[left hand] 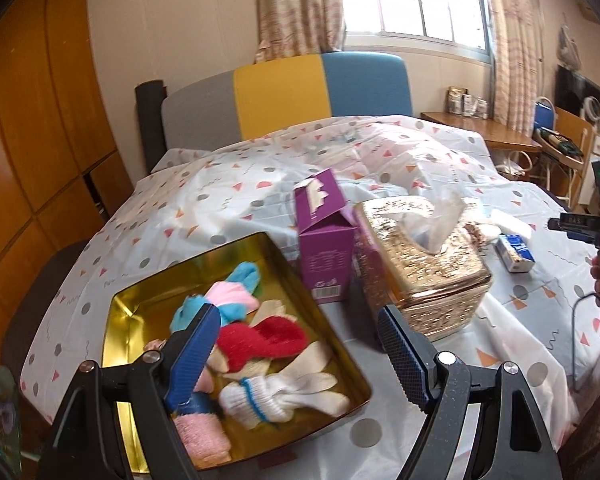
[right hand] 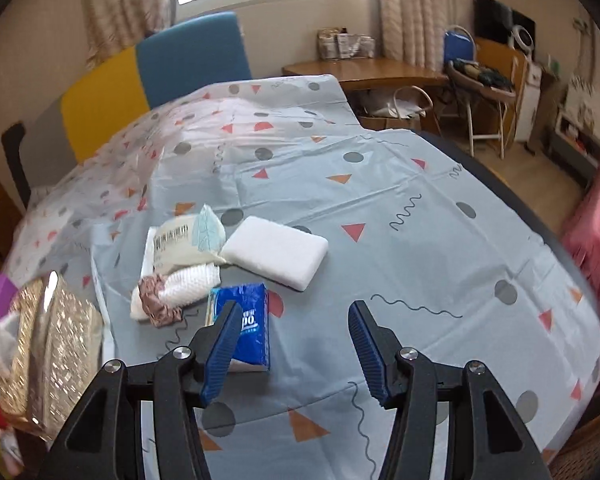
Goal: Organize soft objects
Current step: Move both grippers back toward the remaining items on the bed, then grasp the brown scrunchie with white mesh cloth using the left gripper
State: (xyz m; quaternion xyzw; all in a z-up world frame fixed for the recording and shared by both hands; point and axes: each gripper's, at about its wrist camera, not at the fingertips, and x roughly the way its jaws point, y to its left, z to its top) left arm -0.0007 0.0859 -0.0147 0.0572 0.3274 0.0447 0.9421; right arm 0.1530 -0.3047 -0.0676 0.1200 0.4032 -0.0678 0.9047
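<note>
The gold tin (left hand: 132,300) on the bed already holds lots of soft socks (left hand: 260,336) and gloves, so a good part looks done. Some soft things still lie out on the bed cover (right hand: 380,184): a white sponge (right hand: 276,254), a white knit roll (right hand: 188,282) and a blue tissue pack (right hand: 248,324). The left tool (left hand: 296,356) is open and empty above the tin. The right tool (right hand: 296,350) is open and empty near the tissue pack.

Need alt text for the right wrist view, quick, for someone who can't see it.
The open, empty right claw hovers over a patterned bed cover, with a blue tissue pack just past its left finger. Beyond lie a white sponge, a white knit item, a brown scrunchie and a wrapped packet.
</note>
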